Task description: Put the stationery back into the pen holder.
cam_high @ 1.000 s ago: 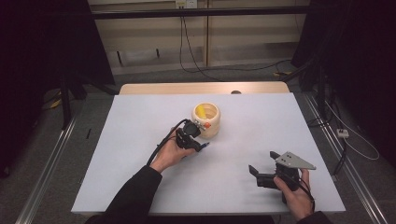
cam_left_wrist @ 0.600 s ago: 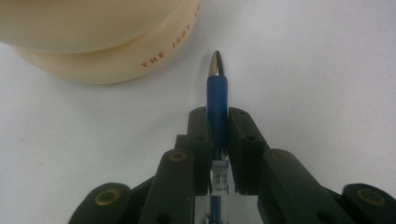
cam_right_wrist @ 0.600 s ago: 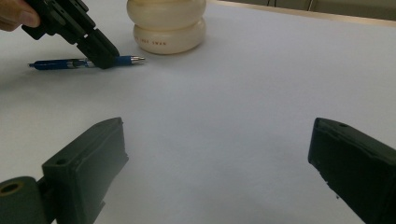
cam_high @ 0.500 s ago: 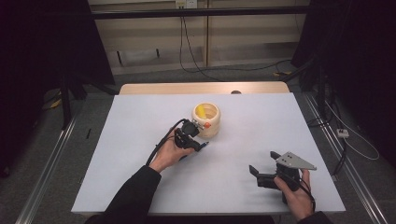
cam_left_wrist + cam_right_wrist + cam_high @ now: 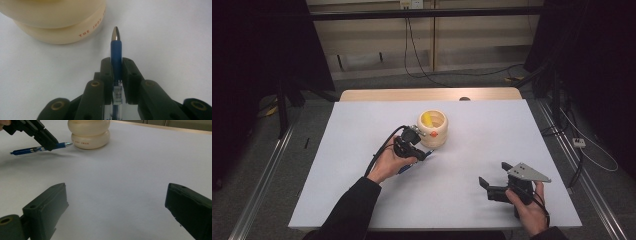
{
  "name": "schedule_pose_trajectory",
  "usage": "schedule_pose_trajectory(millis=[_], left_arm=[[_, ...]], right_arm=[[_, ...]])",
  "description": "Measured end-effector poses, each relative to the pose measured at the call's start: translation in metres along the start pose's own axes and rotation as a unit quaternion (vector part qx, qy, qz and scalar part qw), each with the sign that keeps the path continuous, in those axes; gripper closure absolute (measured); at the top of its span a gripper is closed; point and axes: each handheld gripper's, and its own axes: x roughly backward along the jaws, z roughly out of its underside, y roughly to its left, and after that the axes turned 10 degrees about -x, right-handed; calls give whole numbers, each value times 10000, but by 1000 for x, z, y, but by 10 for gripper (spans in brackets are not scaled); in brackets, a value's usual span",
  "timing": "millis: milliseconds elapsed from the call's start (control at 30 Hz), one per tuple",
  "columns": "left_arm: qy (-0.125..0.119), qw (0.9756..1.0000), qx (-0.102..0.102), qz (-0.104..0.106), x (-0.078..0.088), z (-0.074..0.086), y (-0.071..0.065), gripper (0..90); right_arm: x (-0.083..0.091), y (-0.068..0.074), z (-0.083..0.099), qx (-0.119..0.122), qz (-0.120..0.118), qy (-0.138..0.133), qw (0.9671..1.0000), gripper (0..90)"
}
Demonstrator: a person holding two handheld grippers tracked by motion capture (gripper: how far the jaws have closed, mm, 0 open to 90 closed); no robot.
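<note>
So the high view sits above the near edge of the white table [image 5: 462, 150], looking forward and down at the whole top plus the floor behind. The left gripper view is super close, staring along its jaws at the blue pen [image 5: 116, 57] and the cream holder [image 5: 60, 22]. The right gripper view sits low and farther back, catching that same pen [image 5: 37, 148] and holder [image 5: 90, 135] from the side.

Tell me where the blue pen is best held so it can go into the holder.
Grip the pen on its blue barrel behind the silver tip, as the left tool does now, jaws across its narrow width. It lies nearly level, tip toward the cream holder, so come from the tail side, leaving the tip free.
</note>
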Motion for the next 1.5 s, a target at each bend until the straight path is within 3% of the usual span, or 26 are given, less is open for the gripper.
schedule_pose_trajectory(millis=[267,367,433,733,833,1033,1233,1500], left_arm=[[-240,9997,-79,49,14,0,-1,802],[-427,9991,59,21,17,0,-4,801],[-457,9989,47,15,18,0,-4,801],[-608,9980,-191,16,26,-4,-8,801],[-727,9972,-156,15,29,-5,-11,801],[-968,9947,-343,-74,41,-8,-16,801],[-1077,9937,-269,-146,41,-7,-16,801],[-1406,9892,-242,-330,52,-6,-13,801]], right_arm=[[0,0,0,-2,-2,-1,10000,41],[0,0,0,4,-4,-2,10000,41],[0,0,0,3,-2,-5,10000,41],[0,0,0,4,-5,-5,10000,41],[0,0,0,1,-4,-4,10000,41],[0,0,0,9,-5,-9,10000,41],[0,0,0,9,-10,-8,10000,41],[0,0,0,9,-8,-6,10000,41]])
